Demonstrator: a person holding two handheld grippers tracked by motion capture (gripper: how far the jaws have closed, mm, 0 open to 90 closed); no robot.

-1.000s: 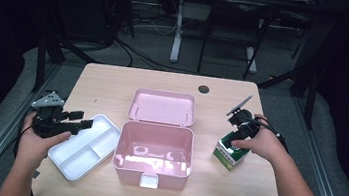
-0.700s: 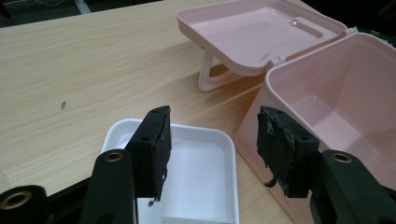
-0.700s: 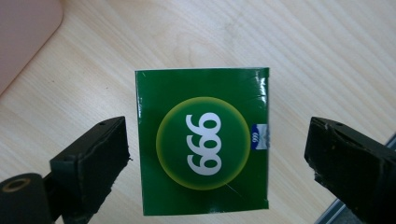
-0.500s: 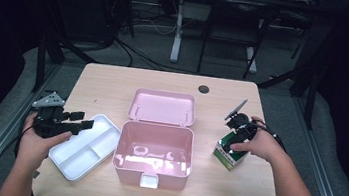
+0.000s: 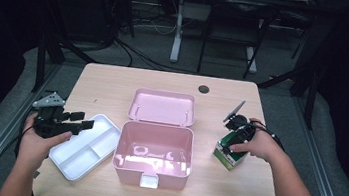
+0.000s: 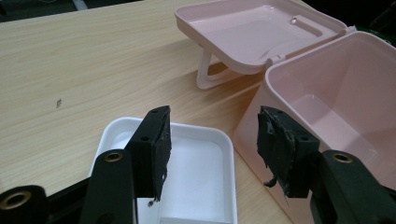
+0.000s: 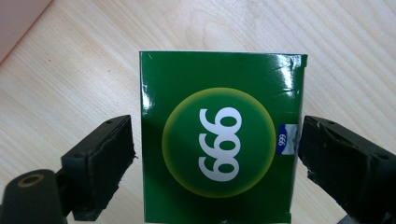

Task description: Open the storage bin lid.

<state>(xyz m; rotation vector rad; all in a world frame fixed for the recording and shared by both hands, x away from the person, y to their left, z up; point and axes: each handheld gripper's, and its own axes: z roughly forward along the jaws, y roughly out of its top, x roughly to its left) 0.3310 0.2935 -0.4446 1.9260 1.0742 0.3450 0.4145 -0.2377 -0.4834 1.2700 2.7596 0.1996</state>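
Left gripper [image 5: 79,119] hovers at the left side of the bench [image 5: 109,82], held low over the near end of a white tray [image 5: 87,146]. In the left gripper view [image 6: 212,149] its jaws stand wide apart with nothing between them — the tray's [image 6: 196,177] compartment lies below the gap, and the wall of the pink box [image 6: 327,107] sits just beside the right jaw.

The tray is divided into compartments and lies touching or nearly touching the left wall of the pink box [image 5: 154,148], which stands open in the middle of the bench. Its lid [image 5: 163,106] is folded back flat on the far side, inside facing up.

At the right side of the bench stands a green carton [image 5: 228,156], well apart from the box. The right gripper [image 5: 231,141] is lowered onto it from above, the hand [image 5: 257,144] wrapped around the tool. In the right gripper view [image 7: 217,154] the jaws are open and straddle the carton [image 7: 219,140] — one on each side, each just short of touching its walls. The carton's top face carries a yellow-rimmed circle with white numerals.
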